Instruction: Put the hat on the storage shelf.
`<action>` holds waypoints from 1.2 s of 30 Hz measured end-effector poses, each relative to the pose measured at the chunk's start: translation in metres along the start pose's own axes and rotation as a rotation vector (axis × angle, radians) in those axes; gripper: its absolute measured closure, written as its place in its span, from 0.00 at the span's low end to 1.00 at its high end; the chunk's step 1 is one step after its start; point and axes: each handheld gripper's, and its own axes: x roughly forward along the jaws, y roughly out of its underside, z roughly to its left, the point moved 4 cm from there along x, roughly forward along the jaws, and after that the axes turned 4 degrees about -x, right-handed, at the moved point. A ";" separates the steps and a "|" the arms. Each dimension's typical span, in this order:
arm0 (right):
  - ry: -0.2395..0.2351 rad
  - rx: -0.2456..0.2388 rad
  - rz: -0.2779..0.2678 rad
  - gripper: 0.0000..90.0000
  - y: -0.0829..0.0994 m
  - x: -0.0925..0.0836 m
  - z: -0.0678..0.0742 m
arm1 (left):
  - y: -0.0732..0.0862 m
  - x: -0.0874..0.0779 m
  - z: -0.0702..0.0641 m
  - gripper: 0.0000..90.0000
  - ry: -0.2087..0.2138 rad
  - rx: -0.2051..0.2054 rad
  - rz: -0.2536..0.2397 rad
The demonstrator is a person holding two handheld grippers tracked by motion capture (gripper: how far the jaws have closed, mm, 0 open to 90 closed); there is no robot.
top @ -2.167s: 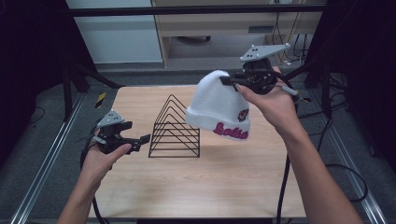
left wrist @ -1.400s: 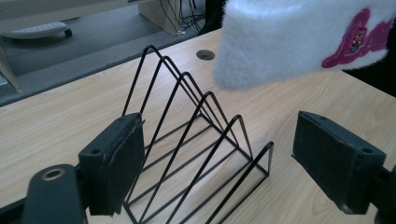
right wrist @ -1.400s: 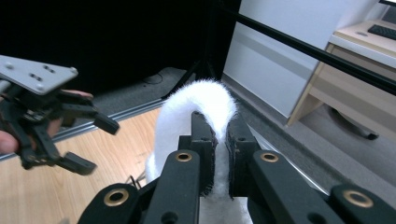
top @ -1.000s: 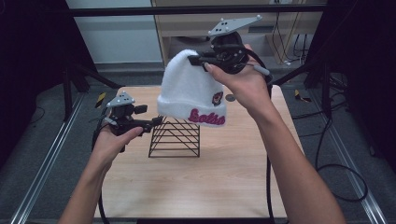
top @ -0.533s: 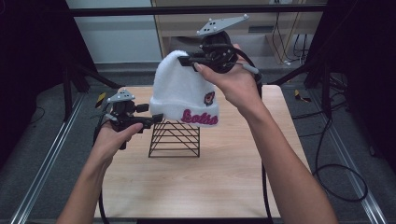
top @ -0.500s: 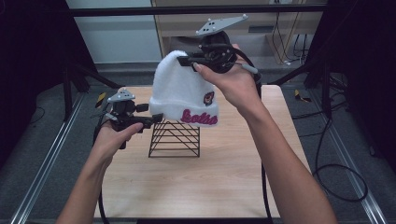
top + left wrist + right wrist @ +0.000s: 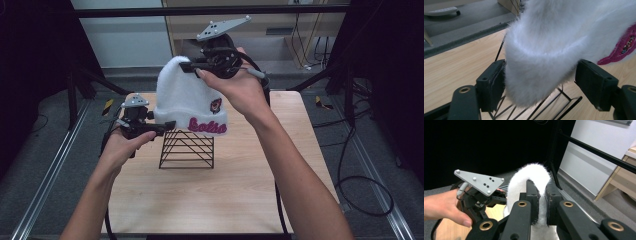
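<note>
A white fuzzy hat (image 7: 187, 100) with pink lettering hangs above a black wire rack (image 7: 187, 150) on the wooden table (image 7: 225, 200). My right gripper (image 7: 185, 66) is shut on the hat's crown (image 7: 534, 173) and holds it up, its pads (image 7: 532, 195) squeezing the fur. My left gripper (image 7: 167, 125) reaches in from the left at brim height. Its jaws have just been closing, and the hat's lower brim (image 7: 549, 50) sits between them. The fur brushes the left pad (image 7: 491, 85) without being pinched. Rack wires (image 7: 564, 105) run under the brim. The left gripper (image 7: 477, 195) also appears beyond the hat.
Behind the table stand a wooden desk (image 7: 280, 25) and a black frame bar (image 7: 200, 10). Cables (image 7: 360, 185) lie on the floor to the right. A metal rail (image 7: 45, 185) runs along the floor to the left.
The right hand has carried the hat left and up, over the rack. The left gripper has come to the hat's brim and its jaws have narrowed around it.
</note>
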 end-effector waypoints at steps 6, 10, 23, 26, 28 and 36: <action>-0.010 -0.002 -0.003 0.94 -0.001 0.003 0.002 | -0.001 0.000 0.000 0.57 0.003 0.006 -0.001; -0.017 -0.002 -0.002 0.94 0.000 0.004 0.002 | -0.002 0.001 -0.001 0.76 -0.015 0.030 -0.009; -0.010 -0.002 -0.006 0.94 0.001 0.000 -0.004 | -0.008 -0.004 -0.004 0.83 -0.125 0.055 -0.050; -0.008 -0.001 -0.004 0.94 0.003 0.000 -0.006 | -0.008 -0.007 -0.003 0.83 -0.143 0.057 -0.057; -0.009 0.002 -0.009 0.94 0.004 0.000 -0.007 | -0.007 -0.010 -0.004 0.83 -0.147 0.062 -0.057; -0.013 0.004 -0.008 0.94 0.007 0.001 -0.006 | 0.000 -0.018 -0.009 0.83 -0.154 0.076 -0.061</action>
